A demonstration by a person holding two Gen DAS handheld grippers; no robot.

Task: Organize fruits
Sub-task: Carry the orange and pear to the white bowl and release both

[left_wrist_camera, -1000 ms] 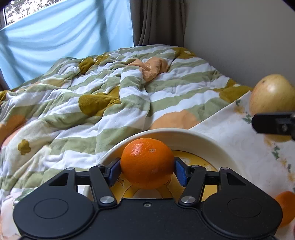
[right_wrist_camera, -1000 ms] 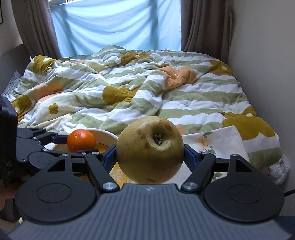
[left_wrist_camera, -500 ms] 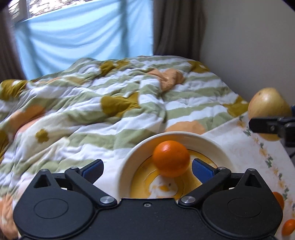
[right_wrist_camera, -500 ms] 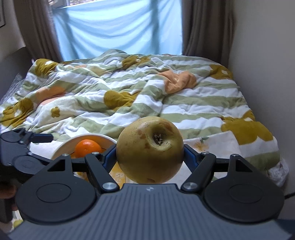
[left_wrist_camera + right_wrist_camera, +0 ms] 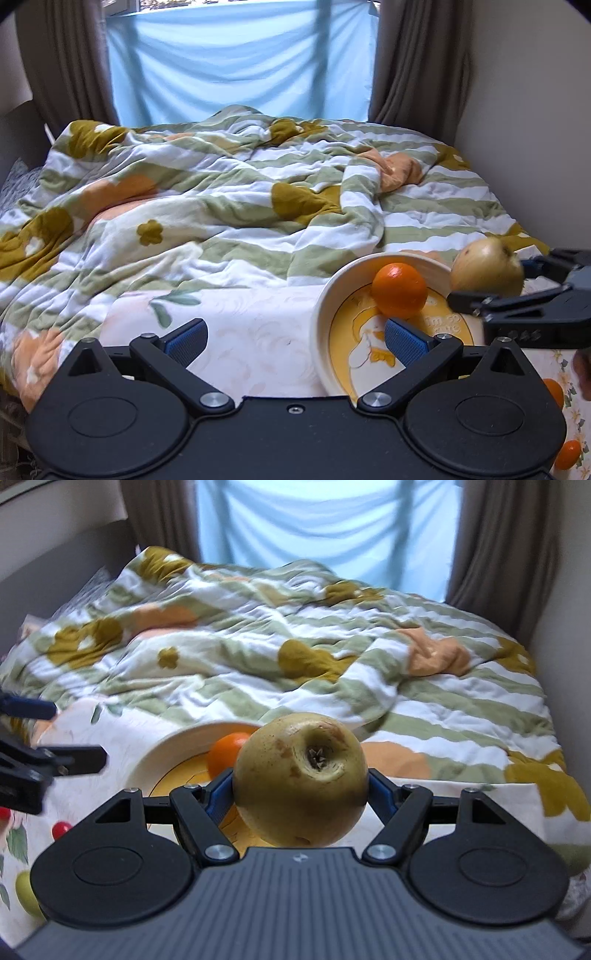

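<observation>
Rumpled green-and-white striped bedding [image 5: 258, 206] fills the far half of the scene, under a blue curtain [image 5: 240, 62]; near it lies a floral cloth [image 5: 258, 332] carrying a cream bowl [image 5: 325, 306] with a yellow inside. One orange [image 5: 399, 290] sits in that bowl, toward its far side.

The left hand-held gripper [image 5: 295, 338] is released, its blue pads spread wide and holding nothing, low over the cloth with its right finger over the bowl's left part. The right hand-held gripper [image 5: 301, 794] is clenched on a yellowish apple [image 5: 301, 779], blossom end facing the camera, held above the bowl's near right part. Small orange fruits [image 5: 567, 454] wait on the cloth at the near right.

The step in hand looks like setting the apple into the bowl. To do it well, I would lower it into the bare yellow area just beside the orange rather than on top of it, bring it down until it rests on the bowl floor, then let go slowly so the round fruit does not roll over the rim. The left hand-held gripper should keep clear of the descent path.
</observation>
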